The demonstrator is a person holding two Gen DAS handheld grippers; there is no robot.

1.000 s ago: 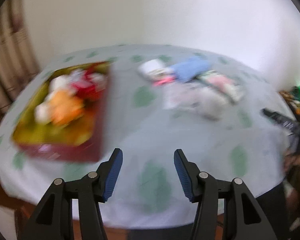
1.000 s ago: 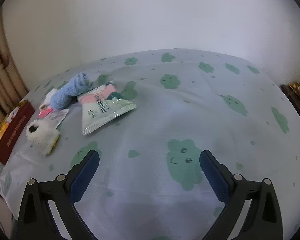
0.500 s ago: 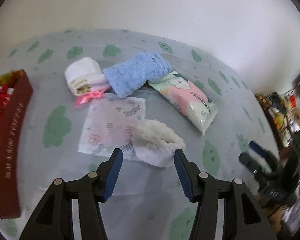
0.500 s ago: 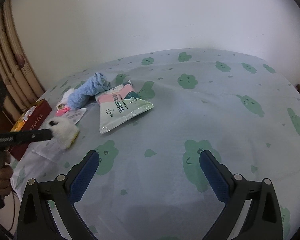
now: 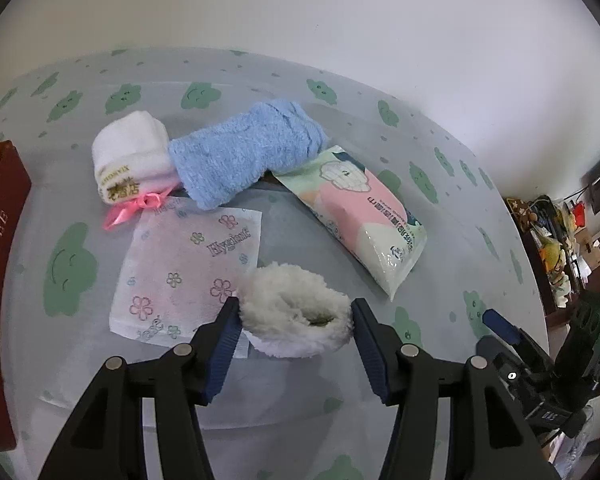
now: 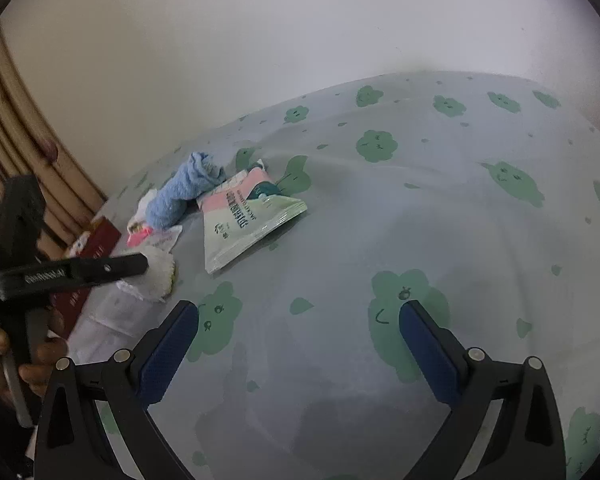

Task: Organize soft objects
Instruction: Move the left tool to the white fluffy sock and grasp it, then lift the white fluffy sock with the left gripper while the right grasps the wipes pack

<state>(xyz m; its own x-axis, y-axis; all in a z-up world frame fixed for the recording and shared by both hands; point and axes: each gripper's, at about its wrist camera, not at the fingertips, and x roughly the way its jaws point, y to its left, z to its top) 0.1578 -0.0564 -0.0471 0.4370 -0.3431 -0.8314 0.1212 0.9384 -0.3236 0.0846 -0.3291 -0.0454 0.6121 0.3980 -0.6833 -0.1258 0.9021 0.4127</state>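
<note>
Two claws show over a table with a pale cloth (image 5: 340,92) that has green smiley clouds on it. The left gripper (image 5: 294,312) points down at a white fluffy slipper (image 5: 296,316). Its blue pads (image 5: 226,344) stand on both sides of the slipper, one at the 9 o'clock side and one at the 3 o'clock side. The jaws have just opened a little more. The pads sit right beside the fluff, but I cannot tell if they press on it. The slipper lies on the cloth, partly on the corner of a thin tissue pack with flowers (image 5: 184,272).

From the slipper, a rolled blue towel (image 5: 240,156) lies toward 12 o'clock. A small white towel with a pink ribbon (image 5: 130,160) lies toward 11 o'clock, touching the blue one. A pink and green pack of wipes (image 5: 364,220) lies toward 2 o'clock. A dark red toffee box (image 5: 0,264) stands at 9 o'clock, at the table edge.

In the right wrist view the right gripper (image 6: 298,320) hangs over a bare part of the cloth. Its jaws are wide apart and nothing is between them. From there, the slipper (image 6: 160,272) is far off at 10 o'clock, with the left claw's black finger reaching to it. A hand (image 6: 24,360) holds that claw's handle at 9 o'clock. The blue towel (image 6: 180,196) and the wipes (image 6: 244,216) lie toward 11 o'clock.
</note>
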